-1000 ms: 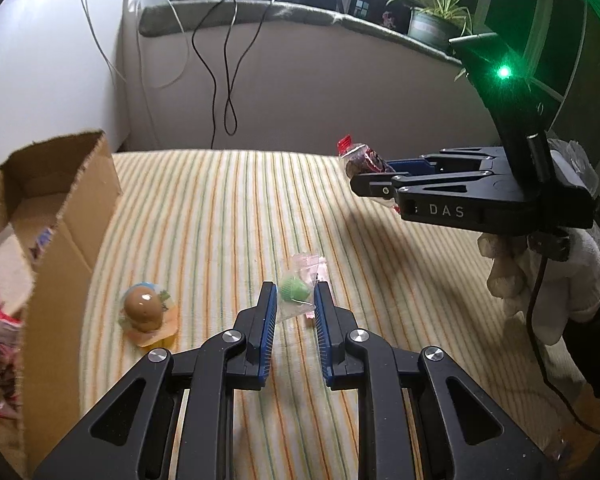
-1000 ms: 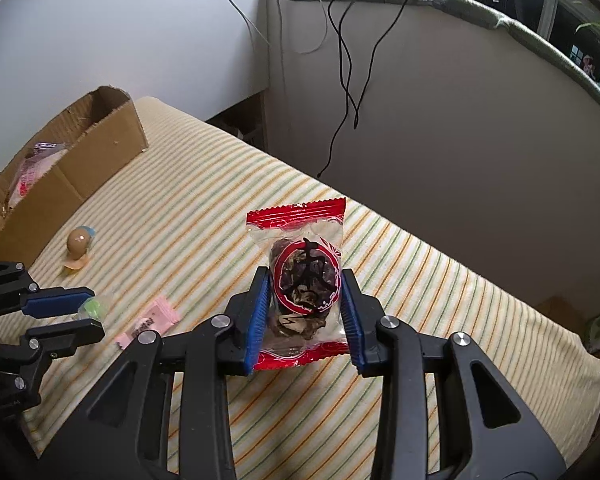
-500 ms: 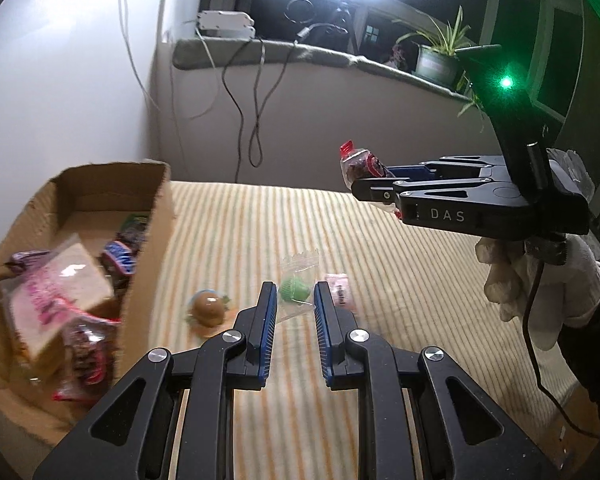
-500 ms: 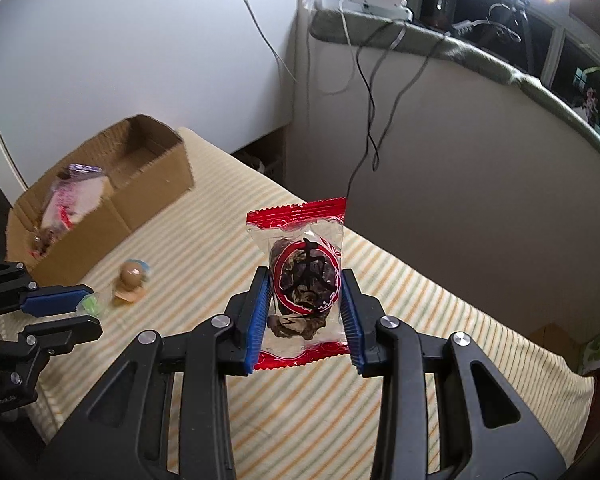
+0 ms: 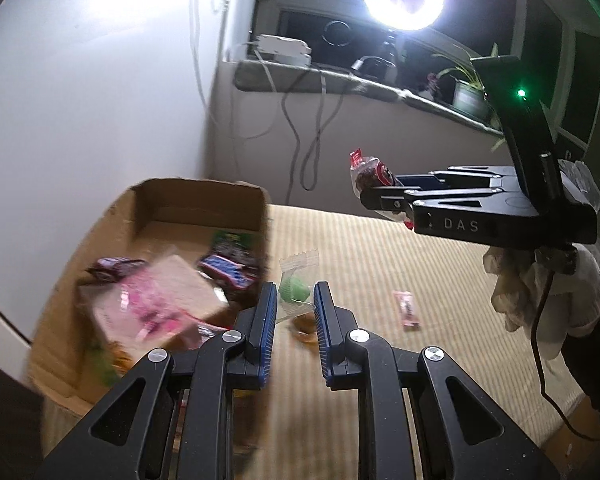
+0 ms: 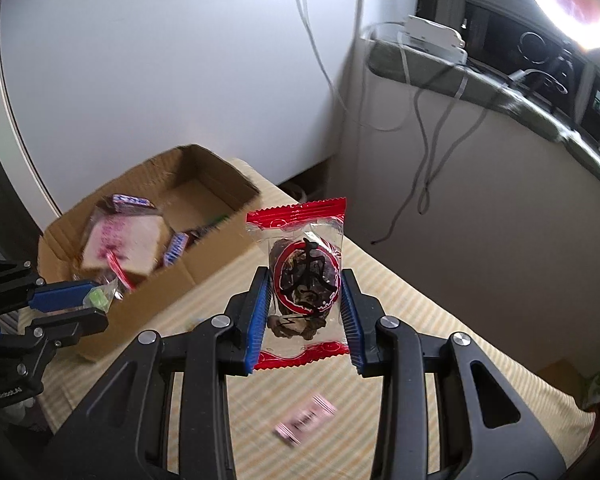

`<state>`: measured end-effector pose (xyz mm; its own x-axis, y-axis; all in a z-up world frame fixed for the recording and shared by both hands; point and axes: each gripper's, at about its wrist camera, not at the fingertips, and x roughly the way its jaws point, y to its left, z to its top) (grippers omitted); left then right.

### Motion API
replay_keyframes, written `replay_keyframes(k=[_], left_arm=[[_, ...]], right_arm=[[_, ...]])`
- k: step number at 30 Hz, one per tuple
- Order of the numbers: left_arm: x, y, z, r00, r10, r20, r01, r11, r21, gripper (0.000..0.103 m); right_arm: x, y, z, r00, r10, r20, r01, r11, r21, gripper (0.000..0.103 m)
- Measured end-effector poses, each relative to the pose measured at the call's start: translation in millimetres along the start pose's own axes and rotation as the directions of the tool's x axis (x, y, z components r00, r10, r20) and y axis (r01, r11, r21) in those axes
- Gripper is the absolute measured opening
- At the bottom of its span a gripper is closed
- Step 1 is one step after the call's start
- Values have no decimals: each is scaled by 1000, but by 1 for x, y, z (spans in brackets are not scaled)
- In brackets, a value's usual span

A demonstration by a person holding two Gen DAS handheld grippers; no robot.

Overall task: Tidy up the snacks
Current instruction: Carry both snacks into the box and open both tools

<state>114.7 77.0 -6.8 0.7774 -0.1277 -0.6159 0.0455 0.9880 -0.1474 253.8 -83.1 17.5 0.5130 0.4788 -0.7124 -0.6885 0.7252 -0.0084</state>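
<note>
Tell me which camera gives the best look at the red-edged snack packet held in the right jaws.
The right wrist view. There the red-edged snack packet faces the camera upright, clamped in the right gripper, showing its printed label and dark contents. The left wrist view shows the packet only small and side-on, poking from the jaws.

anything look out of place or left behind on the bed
Yes: a small pink packet lies alone on the striped cover, apart from the cardboard box holding the other snacks. A brown round snack also sits loose there, half hidden by the left tongs.
</note>
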Motion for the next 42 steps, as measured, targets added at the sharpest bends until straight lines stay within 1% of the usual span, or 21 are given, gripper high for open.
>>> replay_keyframes(k=[1,4,12,18,27,39,42], left_arm=[[4,4,5,1000,8,3,-8,1000,-5,17],[0,19,8,999,29,15,-29,999,-16,17],[-4,53,11,997,67,26,-65,997,-51,17],[-2,68,15,995,90,30,-88,994,-62,17],[5,82,13,995,100,16,-98,992,-75,17],[7,90,11,995,104,0,-104,991,-80,18],[6,90,10,994,109,1,-108,991,-77,18]], right_arm=[[3,5,4,1000,7,1,-7,1000,-6,36],[12,18,16,1000,21,2,-21,1000,-22,36],[39,45,42,998,69,-7,-69,997,-45,36],[58,67,57,995,102,-21,-103,992,-70,36],[87,89,68,990,131,-55,-135,987,-83,36],[114,95,72,984,152,-92,-159,985,-74,36],[115,93,74,985,149,-89,-155,985,-71,43]])
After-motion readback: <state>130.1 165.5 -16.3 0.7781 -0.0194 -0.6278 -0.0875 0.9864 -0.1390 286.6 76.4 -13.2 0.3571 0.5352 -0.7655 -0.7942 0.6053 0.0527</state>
